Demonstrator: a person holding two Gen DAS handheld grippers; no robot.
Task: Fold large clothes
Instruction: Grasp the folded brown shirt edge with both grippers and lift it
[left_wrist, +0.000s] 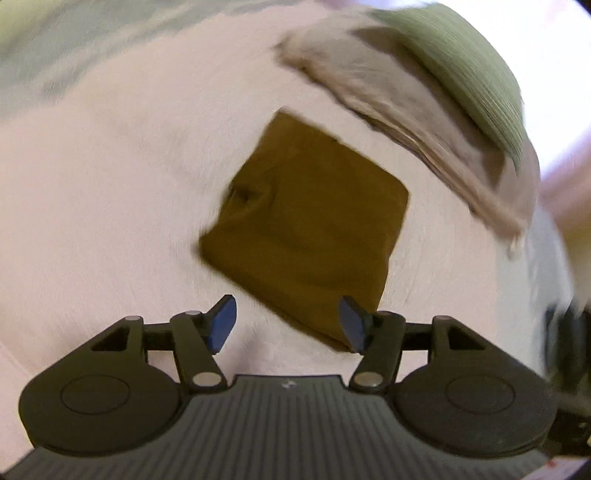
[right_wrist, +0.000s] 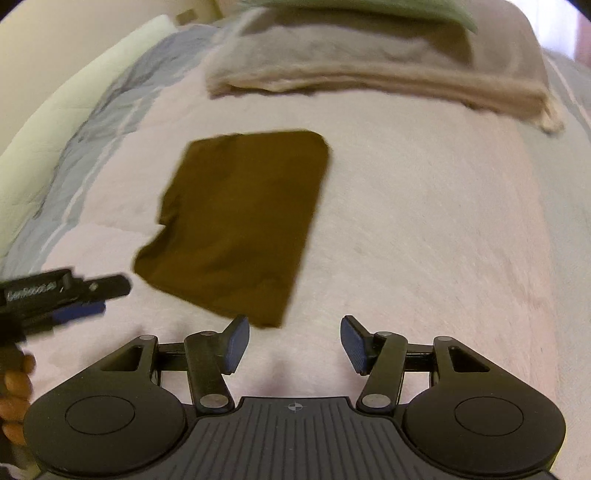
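Surface: pale pink fleecy blanket (right_wrist: 424, 221) over a bed; grey-blue striped bedding (right_wrist: 92, 147) along its left edge.
Pile: folded beige towel (right_wrist: 369, 70) under a green ribbed cloth (left_wrist: 461, 66), far end.
Garment: folded mustard-brown rectangular cloth (right_wrist: 240, 221) lies flat mid-blanket, ahead of my tools.
Left gripper (left_wrist: 286, 323): I see jaws apart, empty.
Right gripper (right_wrist: 293, 345): agape, empty.

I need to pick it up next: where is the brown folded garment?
The brown garment lies flat on the pink blanket, ahead-left of the right gripper, below the beige pile.
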